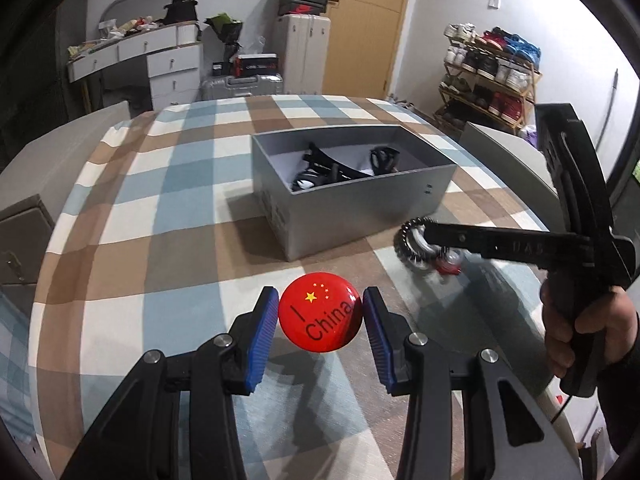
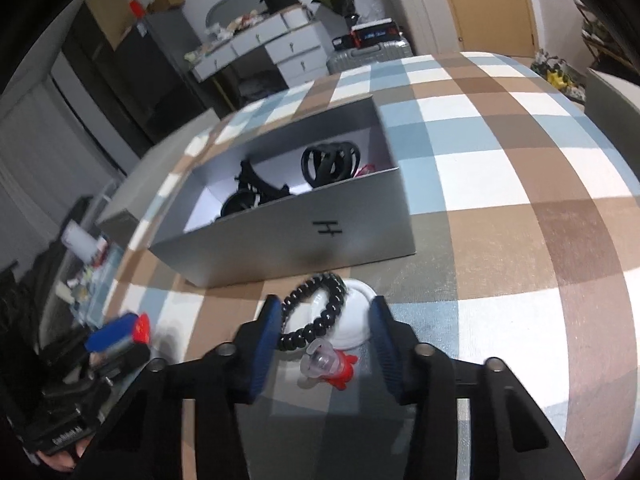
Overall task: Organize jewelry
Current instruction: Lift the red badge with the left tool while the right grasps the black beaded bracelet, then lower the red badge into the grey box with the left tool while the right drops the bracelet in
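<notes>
1. The left gripper [image 1: 320, 320] pinches the red badge [image 1: 320, 311] at lower centre.
2. The right gripper [image 2: 324, 328], spread, straddles the black bead bracelet [image 2: 316, 312]; a white object beneath is partly hidden.
3. The grey box [image 1: 360, 204] walls hide most of the dark items inside.

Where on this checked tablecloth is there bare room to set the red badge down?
Bare cloth lies left of the grey box, out to the table's left edge, and beyond the box's far wall. It is crowded by the box's near right corner, where the right gripper straddles the black bead bracelet and a white piece.
</notes>
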A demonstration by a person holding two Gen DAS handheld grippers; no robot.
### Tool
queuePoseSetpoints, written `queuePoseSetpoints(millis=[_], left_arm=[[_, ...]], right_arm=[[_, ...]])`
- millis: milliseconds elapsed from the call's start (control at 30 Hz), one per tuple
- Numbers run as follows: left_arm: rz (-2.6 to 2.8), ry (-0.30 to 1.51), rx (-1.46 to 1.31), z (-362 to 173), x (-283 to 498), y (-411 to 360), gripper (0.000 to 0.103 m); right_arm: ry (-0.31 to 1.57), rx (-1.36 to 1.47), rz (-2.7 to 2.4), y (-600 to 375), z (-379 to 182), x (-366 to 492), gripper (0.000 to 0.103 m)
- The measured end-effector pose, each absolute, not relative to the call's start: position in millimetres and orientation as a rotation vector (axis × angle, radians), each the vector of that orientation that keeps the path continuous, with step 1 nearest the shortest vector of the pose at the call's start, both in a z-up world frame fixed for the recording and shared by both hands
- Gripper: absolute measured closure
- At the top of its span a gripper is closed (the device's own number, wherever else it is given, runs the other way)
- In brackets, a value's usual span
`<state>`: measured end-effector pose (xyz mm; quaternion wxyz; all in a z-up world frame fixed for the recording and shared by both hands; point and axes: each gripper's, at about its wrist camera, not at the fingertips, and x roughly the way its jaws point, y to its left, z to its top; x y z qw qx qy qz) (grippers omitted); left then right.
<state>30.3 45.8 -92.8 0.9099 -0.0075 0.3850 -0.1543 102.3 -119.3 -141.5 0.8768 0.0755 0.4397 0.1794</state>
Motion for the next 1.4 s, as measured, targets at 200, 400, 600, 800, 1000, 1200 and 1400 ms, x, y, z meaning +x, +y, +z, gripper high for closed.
queuePoseSetpoints(millis=[200,400,600,800,1000,1200,1400], left_arm=[[-0.315,0.792,-0.031,-91.7,32.5,49.2,0.065],[-0.319,0.790,-0.026,-89.5,29.4,49.0,0.065],[-0.316,0.785,-0.025,-86.2,26.6,50.4,0.065],[-0.318,0.780,-0.012,-83.5,24.1,48.4,0.065],[-0.320,0.791,-0.022,-86.4,22.8,48.9,0.065],[-0.319,0.804,-0.034,-89.9,23.2,53.5,0.065],[-0.315,0.811,-0.048,-91.8,23.2,56.3,0.066]], right_arm=[[0.921,0.125,0.375,-115.7,-140.0,98.7,0.095],[0.881,0.105,0.392,-111.6,-133.6,91.7,0.097],[0.847,0.135,0.420,-112.1,-123.1,88.0,0.103],[0.898,0.129,0.424,-109.3,-129.7,91.9,0.100],[0.880,-0.029,0.381,-89.7,-131.3,95.3,0.094],[0.913,-0.124,0.363,-76.1,-138.5,104.7,0.082],[0.915,-0.299,0.327,-61.0,-140.4,104.3,0.094]])
